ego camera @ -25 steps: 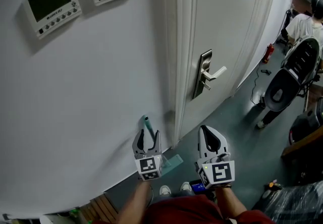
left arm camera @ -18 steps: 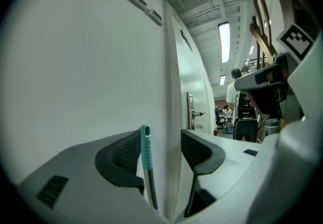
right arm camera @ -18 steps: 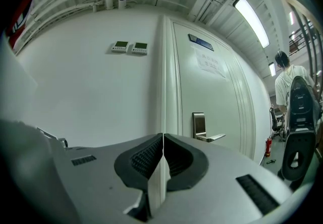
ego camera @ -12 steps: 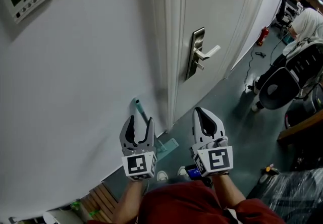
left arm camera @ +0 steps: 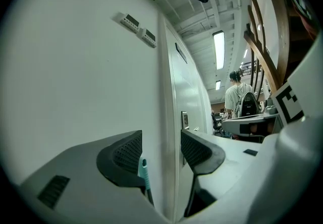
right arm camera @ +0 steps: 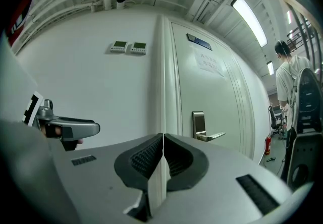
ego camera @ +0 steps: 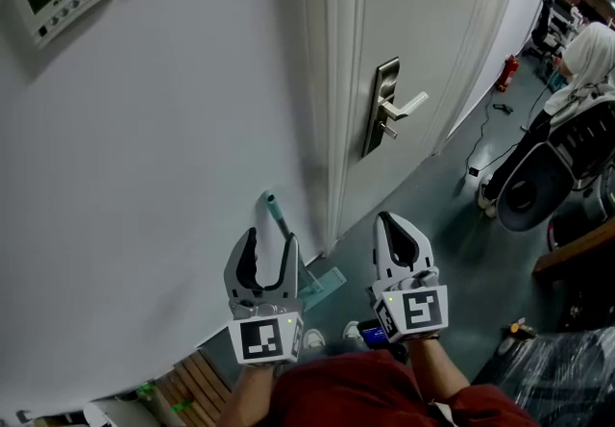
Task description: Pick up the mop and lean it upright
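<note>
Mop (ego camera: 277, 215) upright at wall, left jaws released

Leans against white wall (ego camera: 144, 175) just beside door frame (ego camera: 336, 127); teal handle tip (left arm camera: 143, 164) uppermost, teal mop head (ego camera: 324, 283) down on grey floor; stands framed between spread jaws of left gripper (ego camera: 270, 240), tip just beside one pad, contact impossible to judge, nothing grasped; right gripper (ego camera: 397, 223) clenched, pads pressed together on nothing, apart from mop, below lever door handle (ego camera: 404, 112).
</note>
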Demonstrator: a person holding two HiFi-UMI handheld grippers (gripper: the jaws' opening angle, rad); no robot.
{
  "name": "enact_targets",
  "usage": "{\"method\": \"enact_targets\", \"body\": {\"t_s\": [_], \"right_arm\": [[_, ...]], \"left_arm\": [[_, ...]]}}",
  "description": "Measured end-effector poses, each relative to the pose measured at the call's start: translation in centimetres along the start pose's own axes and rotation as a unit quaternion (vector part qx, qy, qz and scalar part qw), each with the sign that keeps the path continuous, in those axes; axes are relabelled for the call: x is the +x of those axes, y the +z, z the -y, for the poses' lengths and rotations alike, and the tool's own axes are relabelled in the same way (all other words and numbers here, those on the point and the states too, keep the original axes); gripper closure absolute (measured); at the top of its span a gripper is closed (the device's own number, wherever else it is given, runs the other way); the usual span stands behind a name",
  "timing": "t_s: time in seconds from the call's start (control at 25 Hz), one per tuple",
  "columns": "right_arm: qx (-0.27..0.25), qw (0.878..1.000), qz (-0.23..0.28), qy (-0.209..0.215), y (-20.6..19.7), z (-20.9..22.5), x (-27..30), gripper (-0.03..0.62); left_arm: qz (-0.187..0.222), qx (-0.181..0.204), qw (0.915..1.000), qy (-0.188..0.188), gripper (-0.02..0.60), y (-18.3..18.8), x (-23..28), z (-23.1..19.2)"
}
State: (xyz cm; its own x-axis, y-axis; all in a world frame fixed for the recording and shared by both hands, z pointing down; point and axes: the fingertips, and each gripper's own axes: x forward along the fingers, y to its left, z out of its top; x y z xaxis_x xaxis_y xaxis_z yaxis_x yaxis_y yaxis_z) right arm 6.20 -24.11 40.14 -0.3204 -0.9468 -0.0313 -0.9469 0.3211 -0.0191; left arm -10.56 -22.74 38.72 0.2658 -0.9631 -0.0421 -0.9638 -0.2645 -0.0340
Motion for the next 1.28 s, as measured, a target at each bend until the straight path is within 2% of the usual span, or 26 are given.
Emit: {"method": "enact_targets", "body": {"t_s": [0.6,0.72,0.96,1.28], "right_arm": [[-0.001,1.000,0.000,0.010,0.08,-0.73,0.68,0.576],[-0.002,1.000,0.001,0.012,0.13,-0.81,0.67,0.576],[-0.004,1.000,0.002,0.013,0.22,-0.72,0.63,0.576],[-0.002,1.000,0.003,0.013,0.28,-0.75,0.48,0.576]], "left_arm": [[0.001,-0.006,0.9999,-0.008,0.336,0.51,0.04,-0.10],[0.001,-0.003,1.0000,-0.007,0.374,0.52,0.06,0.01],[0.002,-0.003,1.0000,-0.008,0.388,0.28,0.07,0.26],[-0.002,0.003,0.9999,0.011,0.476,0.19,-0.06,-0.16]]}}
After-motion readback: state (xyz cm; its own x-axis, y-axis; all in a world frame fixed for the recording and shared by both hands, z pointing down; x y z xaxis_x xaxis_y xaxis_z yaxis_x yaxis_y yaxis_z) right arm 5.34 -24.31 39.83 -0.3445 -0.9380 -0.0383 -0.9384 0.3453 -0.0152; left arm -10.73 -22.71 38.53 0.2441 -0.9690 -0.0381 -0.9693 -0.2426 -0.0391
